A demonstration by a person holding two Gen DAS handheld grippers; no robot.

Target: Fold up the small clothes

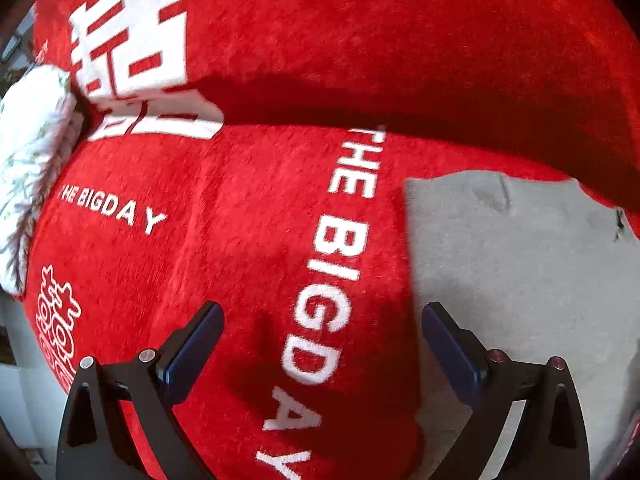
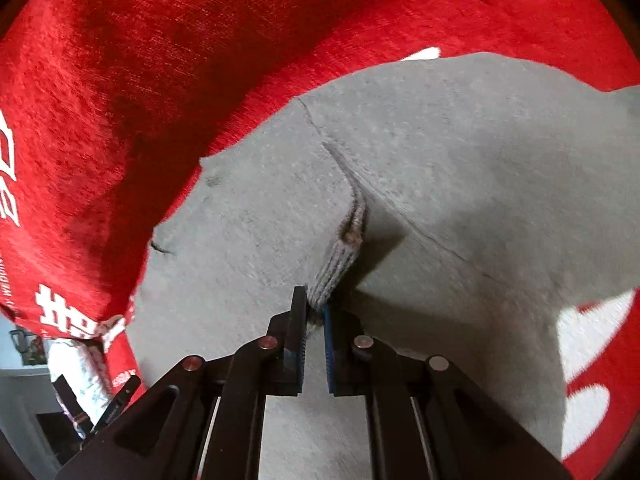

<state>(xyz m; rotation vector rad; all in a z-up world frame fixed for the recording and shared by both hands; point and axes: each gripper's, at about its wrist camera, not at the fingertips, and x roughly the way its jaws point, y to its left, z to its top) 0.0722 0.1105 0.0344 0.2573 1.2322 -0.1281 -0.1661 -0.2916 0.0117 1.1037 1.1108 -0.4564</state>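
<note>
A small grey knitted garment (image 2: 460,152) lies spread on a red plush cover (image 2: 132,64) with white lettering. My right gripper (image 2: 315,305) is shut on a ribbed cuff (image 2: 336,264) of that grey garment, which rises in a pinched fold from the cloth below. In the left wrist view the same grey garment (image 1: 520,264) lies at the right, its left edge straight. My left gripper (image 1: 322,312) stands open above the red cover (image 1: 240,208). Its right finger is over the garment's edge, and nothing is between its fingers.
The red cover bears large white characters (image 1: 136,40) and the words "THE BIGDAY" (image 1: 336,272). A white patterned cushion (image 1: 32,152) lies at the cover's left side. Past the cover's lower left edge a floor and dark furniture (image 2: 48,420) show.
</note>
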